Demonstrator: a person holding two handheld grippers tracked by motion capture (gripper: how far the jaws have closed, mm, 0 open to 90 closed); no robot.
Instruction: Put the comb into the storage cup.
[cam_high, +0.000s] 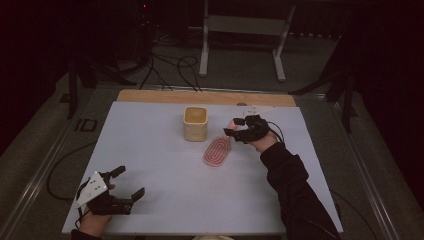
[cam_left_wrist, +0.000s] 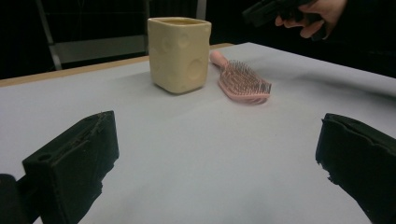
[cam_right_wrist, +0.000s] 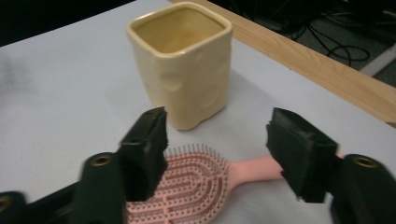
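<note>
A cream square cup (cam_high: 195, 123) (cam_left_wrist: 180, 53) (cam_right_wrist: 182, 63) stands upright near the back middle of the white sheet. Just to its right a pink hairbrush (cam_high: 218, 150) (cam_left_wrist: 240, 79) (cam_right_wrist: 194, 184) lies bristles up, its handle pointing toward the back right. My right gripper (cam_high: 233, 126) (cam_right_wrist: 217, 144) hovers open above the brush handle, beside the cup, with nothing between its jaws. My left gripper (cam_high: 129, 181) (cam_left_wrist: 217, 158) rests open near the front left of the sheet, far from both objects and holding nothing.
The white sheet (cam_high: 150, 160) covers a wooden table whose bare edge (cam_high: 165, 95) shows at the back. Behind it, on the floor, are cables (cam_high: 170, 65) and a white metal stand (cam_high: 245, 30). The room around is dark.
</note>
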